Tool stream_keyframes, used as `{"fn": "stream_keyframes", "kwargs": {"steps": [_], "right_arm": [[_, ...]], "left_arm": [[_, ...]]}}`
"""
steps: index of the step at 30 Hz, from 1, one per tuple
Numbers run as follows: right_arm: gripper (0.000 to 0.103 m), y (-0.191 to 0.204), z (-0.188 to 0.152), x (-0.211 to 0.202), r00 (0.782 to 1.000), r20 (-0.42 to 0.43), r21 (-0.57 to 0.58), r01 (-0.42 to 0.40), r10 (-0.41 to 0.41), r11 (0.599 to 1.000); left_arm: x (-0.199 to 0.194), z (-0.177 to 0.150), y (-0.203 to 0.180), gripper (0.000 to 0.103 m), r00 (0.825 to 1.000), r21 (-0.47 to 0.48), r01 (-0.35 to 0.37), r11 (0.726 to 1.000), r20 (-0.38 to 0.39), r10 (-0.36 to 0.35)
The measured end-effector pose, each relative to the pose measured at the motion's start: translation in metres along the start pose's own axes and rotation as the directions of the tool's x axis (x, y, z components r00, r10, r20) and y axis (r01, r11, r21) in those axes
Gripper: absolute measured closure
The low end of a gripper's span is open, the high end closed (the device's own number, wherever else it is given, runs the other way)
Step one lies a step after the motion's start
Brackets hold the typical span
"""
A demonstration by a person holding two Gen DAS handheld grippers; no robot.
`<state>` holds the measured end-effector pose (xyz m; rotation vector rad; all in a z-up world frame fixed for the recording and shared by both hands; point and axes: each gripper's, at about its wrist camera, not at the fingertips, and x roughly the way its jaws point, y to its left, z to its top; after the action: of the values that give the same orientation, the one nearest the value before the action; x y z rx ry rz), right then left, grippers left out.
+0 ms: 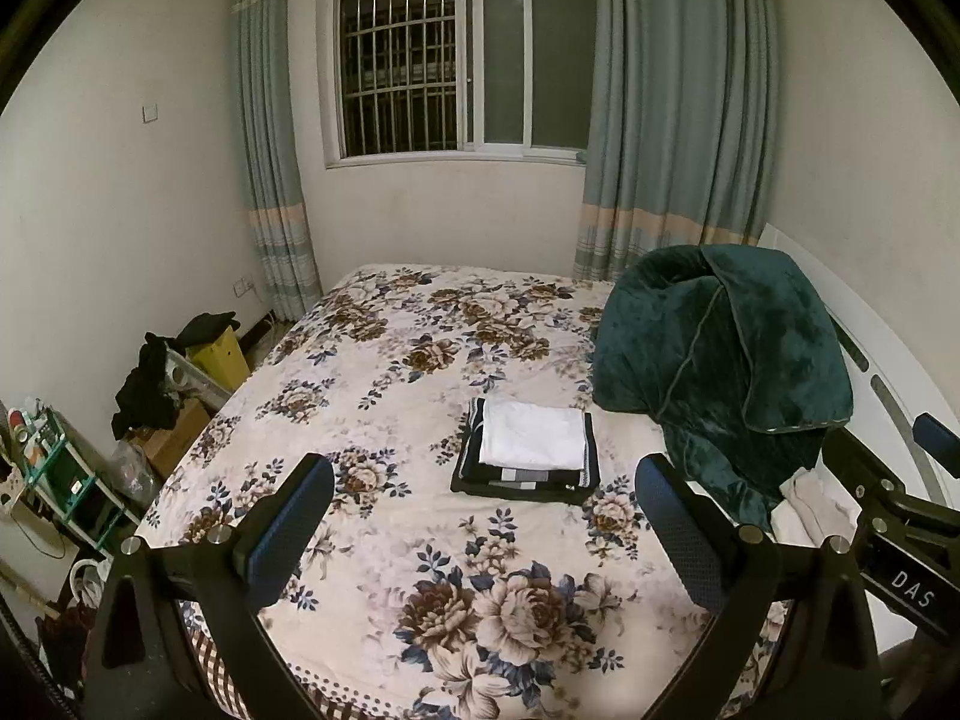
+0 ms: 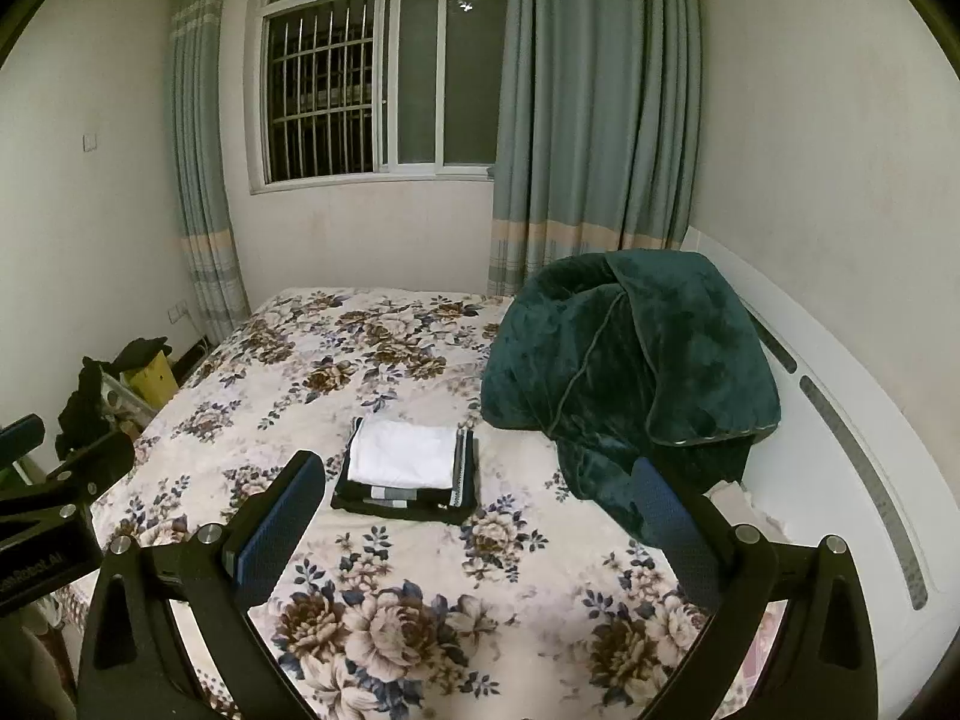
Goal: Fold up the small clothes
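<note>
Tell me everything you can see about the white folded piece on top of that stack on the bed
The white folded garment is a neat flat rectangle of plain, smooth-looking cloth, with no print visible. It lies on top of a larger folded dark garment with grey and white stripes, which juts out beneath it on all sides. The stack sits on the floral bedspread, near the green blanket but apart from it. Neither gripper touches it; what garment it is cannot be told.

Folded clothes stack [image 1: 528, 450] mid-bed [image 1: 384, 372]; blanket [image 1: 720, 360] right; window [image 1: 462, 60] behind.
</note>
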<state>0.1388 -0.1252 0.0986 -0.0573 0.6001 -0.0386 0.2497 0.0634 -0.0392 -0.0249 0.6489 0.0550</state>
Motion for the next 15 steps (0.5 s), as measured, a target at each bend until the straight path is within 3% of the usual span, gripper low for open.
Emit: {"fn": "stream_keyframes", "kwargs": {"steps": [15], "right_arm": [[0.0, 0.0021, -0.0032, -0.0019, 1.0, -0.001, -0.003, 0.007, -0.007, 1.0]], "left_arm": [[-0.001, 0.0006, 0.0021, 0.0, 1.0, 0.003, 0.001, 1.0, 0.002, -0.001]]}}
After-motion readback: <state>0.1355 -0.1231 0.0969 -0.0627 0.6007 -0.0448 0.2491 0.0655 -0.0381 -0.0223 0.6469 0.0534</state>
